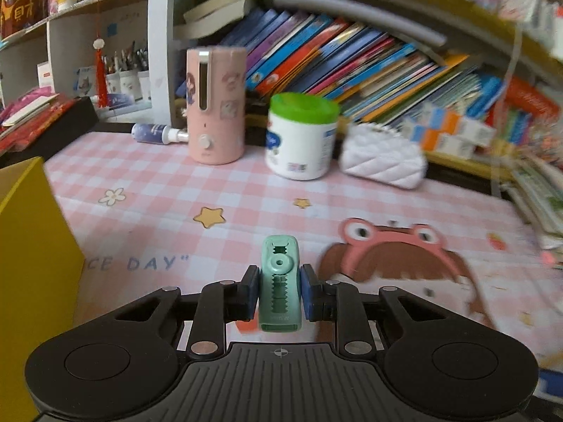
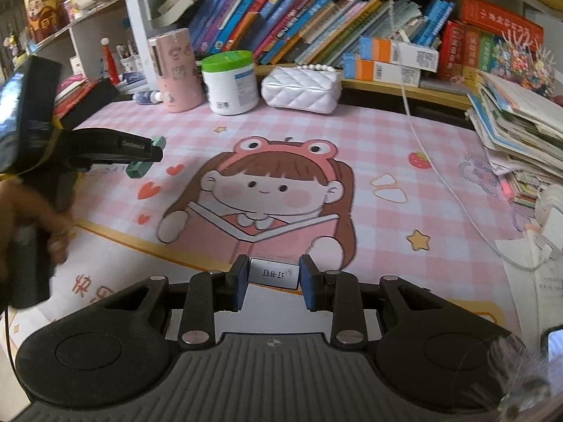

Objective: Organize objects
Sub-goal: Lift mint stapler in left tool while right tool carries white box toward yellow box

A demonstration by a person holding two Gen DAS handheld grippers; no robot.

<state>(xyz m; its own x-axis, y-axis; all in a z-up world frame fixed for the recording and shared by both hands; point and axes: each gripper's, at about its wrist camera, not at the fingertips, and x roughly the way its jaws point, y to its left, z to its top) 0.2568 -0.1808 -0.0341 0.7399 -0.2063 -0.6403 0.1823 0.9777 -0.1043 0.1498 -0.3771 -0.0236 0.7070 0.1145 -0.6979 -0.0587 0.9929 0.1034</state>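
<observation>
Pink-checked desk mat underneath everything, printed with a cartoon girl in a frog hat, taken here as the landmark. Behind her, against a crammed bookshelf: a quilted white pouch, a green-lidded white tub, a pink cylindrical appliance. Right of her, a slumping stack of papers and a trailing white cable. Left of her, at the mat's edge, a yellow box, probably the drop-off. Above her left shoulder, off the mat: left gripper, pads pinched on a small mint-green staple remover gripped mid-body, nose forward. At her lower edge: right gripper, clamped on a little silver staple box, resting low near the mat. Step in hand, apparently: carrying the green tool toward the box. Best done level and unhurried, squeeze kept firm on that slick plastic, lifted high enough to clear the box wall, released only once inside. Right hand better held quiet meanwhile, clear of the crossing path.
</observation>
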